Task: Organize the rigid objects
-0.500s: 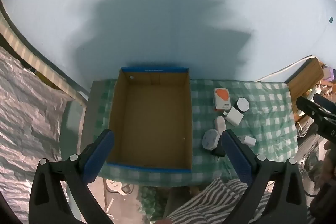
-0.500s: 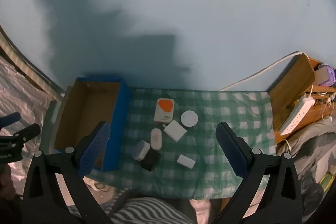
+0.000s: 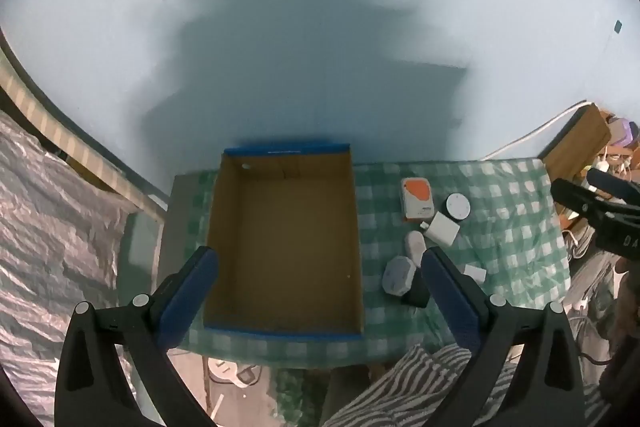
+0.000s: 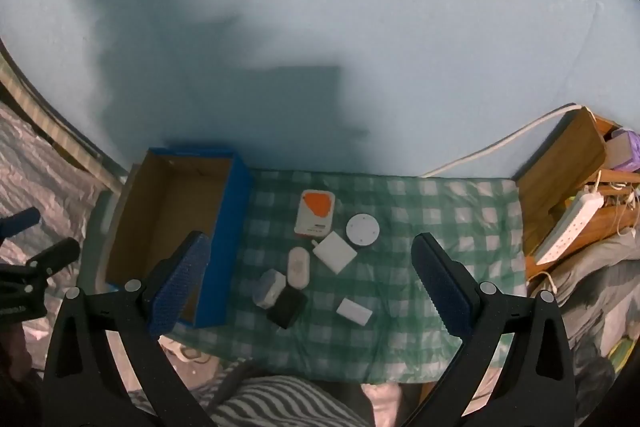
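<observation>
An empty blue-rimmed cardboard box (image 3: 282, 243) (image 4: 176, 223) sits on the left of a green checked tablecloth (image 4: 420, 267). Right of it lie several small devices: an orange-and-white box (image 4: 316, 213) (image 3: 416, 197), a white round puck (image 4: 362, 230) (image 3: 457, 206), a white square adapter (image 4: 335, 251) (image 3: 441, 229), a white oval piece (image 4: 298, 267), a grey-white block (image 4: 270, 287) (image 3: 397, 273), a black block (image 4: 287, 305) and a small white rectangle (image 4: 354, 311). My left gripper (image 3: 320, 291) is open and empty above the box. My right gripper (image 4: 310, 285) is open and empty above the devices.
A pale blue wall stands behind the table. A wooden shelf (image 4: 568, 167) with a white power strip (image 4: 570, 227) and cable is at the right. Crinkled silver sheeting (image 3: 48, 227) lies to the left. Striped fabric (image 4: 260, 403) is at the near edge.
Both grippers have shifted only slightly; the scene looks almost the same. Nothing on the table has moved.
</observation>
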`<state>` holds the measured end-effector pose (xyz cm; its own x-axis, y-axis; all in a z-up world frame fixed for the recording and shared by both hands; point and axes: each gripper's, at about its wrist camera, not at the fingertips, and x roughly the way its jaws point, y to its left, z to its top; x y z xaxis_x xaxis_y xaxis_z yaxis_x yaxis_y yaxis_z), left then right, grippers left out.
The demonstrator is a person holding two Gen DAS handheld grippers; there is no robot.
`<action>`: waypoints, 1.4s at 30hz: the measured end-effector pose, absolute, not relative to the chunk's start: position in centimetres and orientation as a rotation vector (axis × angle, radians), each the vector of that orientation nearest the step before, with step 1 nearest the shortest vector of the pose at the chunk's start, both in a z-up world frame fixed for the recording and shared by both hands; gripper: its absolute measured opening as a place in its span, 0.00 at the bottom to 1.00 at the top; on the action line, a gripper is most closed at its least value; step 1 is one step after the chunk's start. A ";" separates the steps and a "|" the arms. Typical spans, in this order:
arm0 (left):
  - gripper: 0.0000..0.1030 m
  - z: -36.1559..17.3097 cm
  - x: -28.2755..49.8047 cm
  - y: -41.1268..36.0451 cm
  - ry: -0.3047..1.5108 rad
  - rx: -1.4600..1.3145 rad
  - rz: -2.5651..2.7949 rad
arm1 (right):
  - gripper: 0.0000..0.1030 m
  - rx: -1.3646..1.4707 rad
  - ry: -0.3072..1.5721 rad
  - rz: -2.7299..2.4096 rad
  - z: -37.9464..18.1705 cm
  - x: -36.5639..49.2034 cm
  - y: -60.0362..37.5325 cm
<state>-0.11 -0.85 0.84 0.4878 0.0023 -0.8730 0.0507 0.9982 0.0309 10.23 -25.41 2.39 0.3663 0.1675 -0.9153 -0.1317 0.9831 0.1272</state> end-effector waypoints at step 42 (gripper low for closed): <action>0.99 0.3 -1.3 -1.4 1.081 0.022 -0.049 | 0.98 0.029 1.188 0.199 2.0 10.2 -25.2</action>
<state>-1.35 -1.42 0.28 0.4691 -0.0295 -0.8827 0.0510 0.9987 -0.0063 10.24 -25.17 1.97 0.3582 0.1700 -0.9180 -0.1390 0.9820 0.1276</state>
